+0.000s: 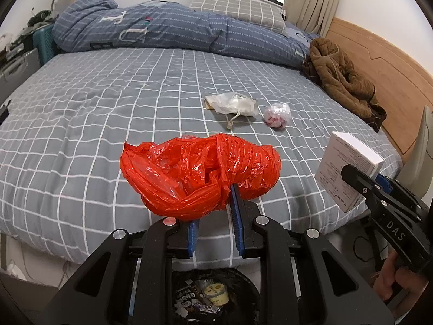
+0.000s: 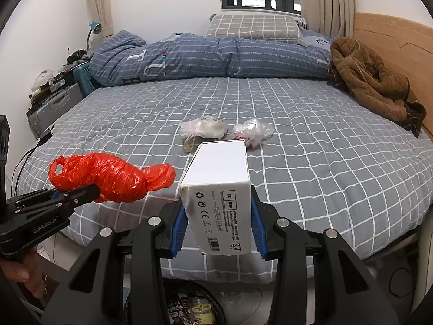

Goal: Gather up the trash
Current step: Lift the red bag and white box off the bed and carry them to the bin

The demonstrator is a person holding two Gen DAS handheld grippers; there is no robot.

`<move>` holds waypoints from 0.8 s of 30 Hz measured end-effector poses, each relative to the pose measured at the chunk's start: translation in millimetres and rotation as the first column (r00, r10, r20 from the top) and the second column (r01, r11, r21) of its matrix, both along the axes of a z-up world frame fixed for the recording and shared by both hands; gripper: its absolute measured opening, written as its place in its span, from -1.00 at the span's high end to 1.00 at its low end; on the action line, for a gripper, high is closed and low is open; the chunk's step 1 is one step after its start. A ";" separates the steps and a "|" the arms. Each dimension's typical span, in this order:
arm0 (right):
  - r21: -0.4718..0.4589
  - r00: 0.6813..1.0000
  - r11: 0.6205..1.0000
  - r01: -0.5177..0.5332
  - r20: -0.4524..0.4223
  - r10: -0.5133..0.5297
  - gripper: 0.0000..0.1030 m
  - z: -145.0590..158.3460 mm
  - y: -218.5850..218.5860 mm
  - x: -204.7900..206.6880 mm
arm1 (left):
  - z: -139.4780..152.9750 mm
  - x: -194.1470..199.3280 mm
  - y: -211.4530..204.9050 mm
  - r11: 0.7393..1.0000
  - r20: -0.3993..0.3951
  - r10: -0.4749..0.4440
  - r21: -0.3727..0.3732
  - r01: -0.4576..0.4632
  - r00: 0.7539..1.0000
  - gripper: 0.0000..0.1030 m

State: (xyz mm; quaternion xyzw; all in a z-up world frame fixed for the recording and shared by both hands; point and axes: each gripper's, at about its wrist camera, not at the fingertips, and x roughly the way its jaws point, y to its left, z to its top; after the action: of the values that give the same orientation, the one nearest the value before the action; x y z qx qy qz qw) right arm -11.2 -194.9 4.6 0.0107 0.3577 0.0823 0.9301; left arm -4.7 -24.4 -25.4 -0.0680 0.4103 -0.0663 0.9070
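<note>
Nearest, below both of my grippers and just off the near edge of the bed (image 1: 81,124), stands the waste bin (image 1: 240,279), already holding scraps and a roll of tape. Above it my left gripper (image 1: 216,205) has its jaws drawn almost together, pinching a crumpled red plastic bag (image 1: 200,173). Beside it my right gripper (image 2: 219,216) holds its jaws at a middling width, clamped on the two sides of a white carton (image 2: 224,189). Both loads hang above the bed's near edge, clear of the sheet. I judge this the carry-to-bin step: the next move calls for bringing each load squarely over the bin's mouth before letting go. Farther on, near the middle of the bed, a pale crumpled bag with a string (image 1: 232,104) and a small clear wrapper ball (image 1: 277,115) lie just beside one another, not yet collected. Beyond them a folded duvet (image 1: 167,29) runs along the far edge.
</note>
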 end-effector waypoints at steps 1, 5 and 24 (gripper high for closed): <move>0.001 1.000 1.000 -0.002 0.000 0.002 0.24 0.3 0.6 -2.7 | 0.0 -2.7 0.3 1.000 -0.001 0.001 0.000 -0.001 1.000 0.60; 0.003 1.000 1.000 -0.007 0.002 0.007 0.24 1.9 2.3 -11.7 | -0.8 -13.1 0.3 1.000 -0.006 0.001 -0.005 -0.001 1.000 0.60; 0.005 0.998 0.999 -0.052 -0.039 0.052 0.24 -10.4 18.3 -57.3 | -17.7 -66.8 6.7 1.000 -0.045 0.010 0.010 -0.010 0.999 0.60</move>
State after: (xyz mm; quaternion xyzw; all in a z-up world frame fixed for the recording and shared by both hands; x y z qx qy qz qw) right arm -68.5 -176.6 -5.8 0.0046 0.3758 0.1070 0.9205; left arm -71.4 -17.7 -43.1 -0.0671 0.4308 -0.0583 0.8981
